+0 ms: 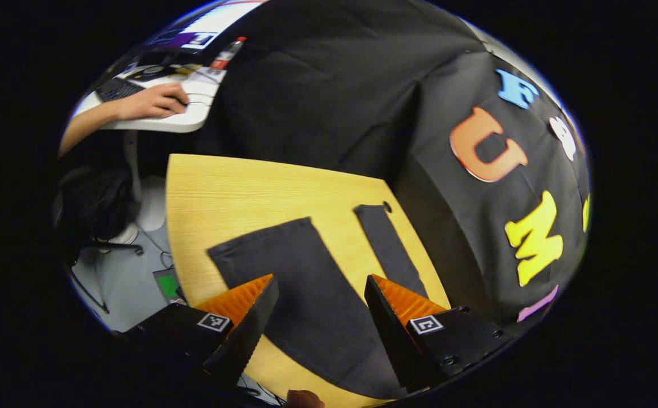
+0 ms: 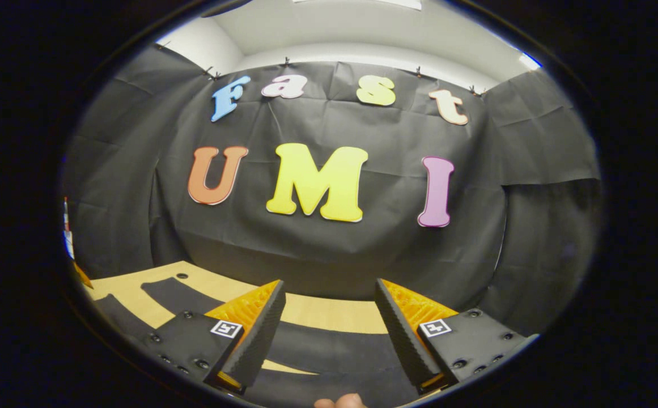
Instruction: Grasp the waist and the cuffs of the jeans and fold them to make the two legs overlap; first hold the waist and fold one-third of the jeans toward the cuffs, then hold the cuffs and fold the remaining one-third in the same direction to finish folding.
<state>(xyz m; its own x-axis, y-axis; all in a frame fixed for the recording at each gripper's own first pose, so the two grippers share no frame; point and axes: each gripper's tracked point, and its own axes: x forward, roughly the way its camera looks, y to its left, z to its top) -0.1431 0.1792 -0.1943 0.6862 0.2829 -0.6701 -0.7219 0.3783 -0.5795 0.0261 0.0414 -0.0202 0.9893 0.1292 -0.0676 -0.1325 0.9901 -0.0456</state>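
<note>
Fingers on both the left gripper [image 1: 320, 311] and right gripper [image 2: 329, 320] gape wide, empty, over jeans [image 1: 306, 283] spread flat on the worktop [image 1: 238, 192], legs apart so nothing's folded yet

Dim booth scene, strongly curved by a fisheye lens.
The wooden table [image 1: 238, 187] glows warmly, the dark jeans [image 1: 306, 283] lose detail, and edges bend and soften; the ceiling [image 2: 363, 34] is brightest.
</note>
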